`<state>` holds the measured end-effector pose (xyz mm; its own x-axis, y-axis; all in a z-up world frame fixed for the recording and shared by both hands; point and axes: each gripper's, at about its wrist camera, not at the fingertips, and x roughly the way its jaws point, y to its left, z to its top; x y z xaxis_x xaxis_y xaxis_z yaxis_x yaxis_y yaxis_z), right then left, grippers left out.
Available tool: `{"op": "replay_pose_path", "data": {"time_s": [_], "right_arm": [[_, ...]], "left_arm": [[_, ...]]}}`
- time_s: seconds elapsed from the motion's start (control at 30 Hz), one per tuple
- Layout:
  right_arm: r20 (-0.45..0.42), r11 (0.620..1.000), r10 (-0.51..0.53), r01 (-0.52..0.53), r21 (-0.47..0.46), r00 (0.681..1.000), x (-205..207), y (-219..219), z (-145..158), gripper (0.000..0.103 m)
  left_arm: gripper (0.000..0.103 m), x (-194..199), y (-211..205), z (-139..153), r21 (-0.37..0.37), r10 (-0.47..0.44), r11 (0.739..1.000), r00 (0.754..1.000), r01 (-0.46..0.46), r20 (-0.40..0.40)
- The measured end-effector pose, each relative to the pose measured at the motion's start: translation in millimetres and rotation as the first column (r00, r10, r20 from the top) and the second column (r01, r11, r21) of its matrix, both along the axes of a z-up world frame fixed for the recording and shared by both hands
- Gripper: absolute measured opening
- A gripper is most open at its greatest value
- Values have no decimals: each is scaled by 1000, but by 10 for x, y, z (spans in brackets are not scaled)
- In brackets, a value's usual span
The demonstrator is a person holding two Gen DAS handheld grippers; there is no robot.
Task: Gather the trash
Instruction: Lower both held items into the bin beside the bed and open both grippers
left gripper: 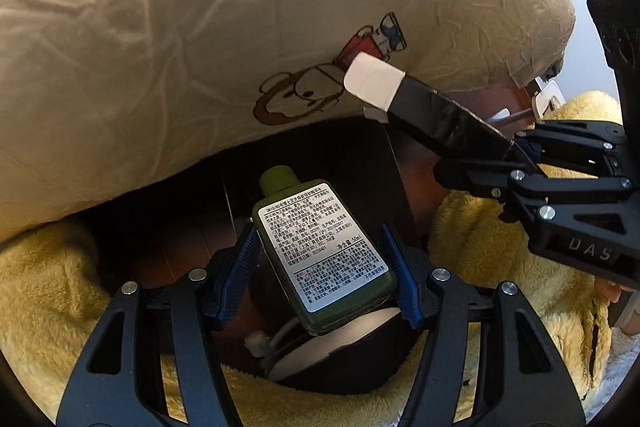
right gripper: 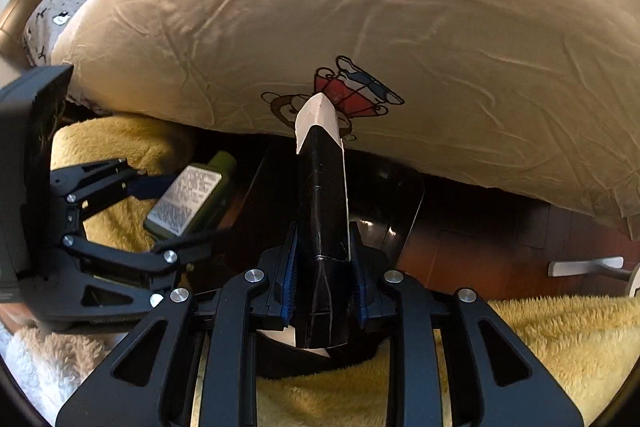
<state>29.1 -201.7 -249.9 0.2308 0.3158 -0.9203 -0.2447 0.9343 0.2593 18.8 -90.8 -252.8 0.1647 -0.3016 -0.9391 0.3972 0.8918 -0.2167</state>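
My left gripper is shut on a dark green bottle with a white printed label and a green cap, its blue pads against the bottle's two sides. The right wrist view shows that bottle and the left gripper at the left. My right gripper is shut on a flattened black carton with a white end that sticks out forward. The carton and right gripper also reach in from the right of the left wrist view. Below the bottle lies a dark round container holding something white and a cable.
A big beige pillow with a cartoon print overhangs both grippers. A yellow fleece blanket surrounds the dark gap beneath, and the blanket continues right. A glossy black object and dark wood floor lie ahead. A metal bar sits at right.
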Motion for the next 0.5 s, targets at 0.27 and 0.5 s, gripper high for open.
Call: {"op": "replay_pose_path", "data": {"time_s": [0.27, 0.5], "right_arm": [[-14, 999, -35, 35, 12, 999, 104, -37, -47, 41], [42, 998, -64, 64, 4, 997, 153, -133, 77, 57]], "left_arm": [[68, 14, 12, -63, 4, 19, 1000, 999, -19, -30], [77, 40, 34, 28, 9, 39, 999, 999, -39, 17]]}}
